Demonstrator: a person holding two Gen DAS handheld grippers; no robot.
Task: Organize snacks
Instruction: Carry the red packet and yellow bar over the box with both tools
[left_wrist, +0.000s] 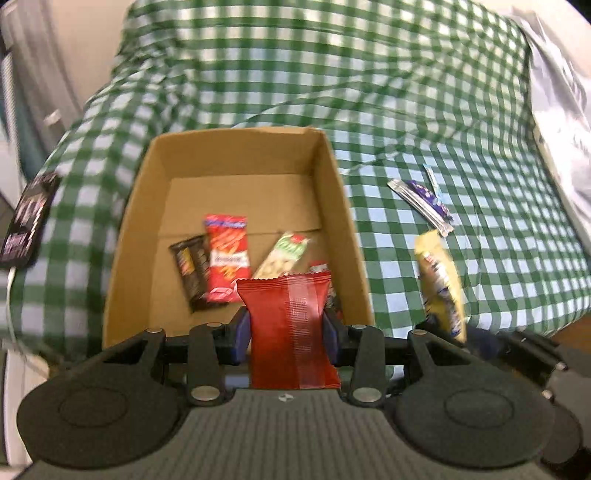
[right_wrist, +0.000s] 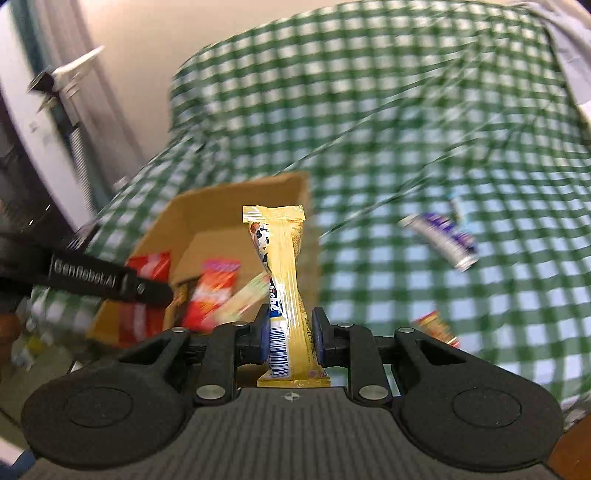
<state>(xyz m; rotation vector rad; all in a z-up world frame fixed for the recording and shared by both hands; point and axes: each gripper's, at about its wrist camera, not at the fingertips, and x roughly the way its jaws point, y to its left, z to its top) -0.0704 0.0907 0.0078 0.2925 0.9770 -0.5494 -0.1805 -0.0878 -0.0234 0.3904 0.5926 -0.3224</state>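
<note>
**Snack packets gripped above open box**

A red foil packet (left_wrist: 291, 328) is clamped upright between the pads of the left gripper (left_wrist: 287, 334), directly above the near edge of the cardboard box (left_wrist: 147, 229). The box is set on a green-and-white checked cloth (left_wrist: 406, 92). Inside the box, a dark brown packet (left_wrist: 190, 271), a red pretzel-stick packet (left_wrist: 226, 258) and a green-and-cream bar (left_wrist: 282, 258) are seen lying on the floor of the box, the red one overlapping the brown one.

A yellow wrapped bar (right_wrist: 286, 291) is pinched at its lower half by the right gripper (right_wrist: 290, 338), with the jaws closed narrowly on it and the bar standing upright. In the left wrist view the same bar is seen just right of the box, outside its wall.

A purple-and-silver packet (left_wrist: 424, 203) is left on the cloth, well apart from the box on its right. A small light blue wrapper (left_wrist: 434, 181) lies just beside it. Both views are blurred
</note>
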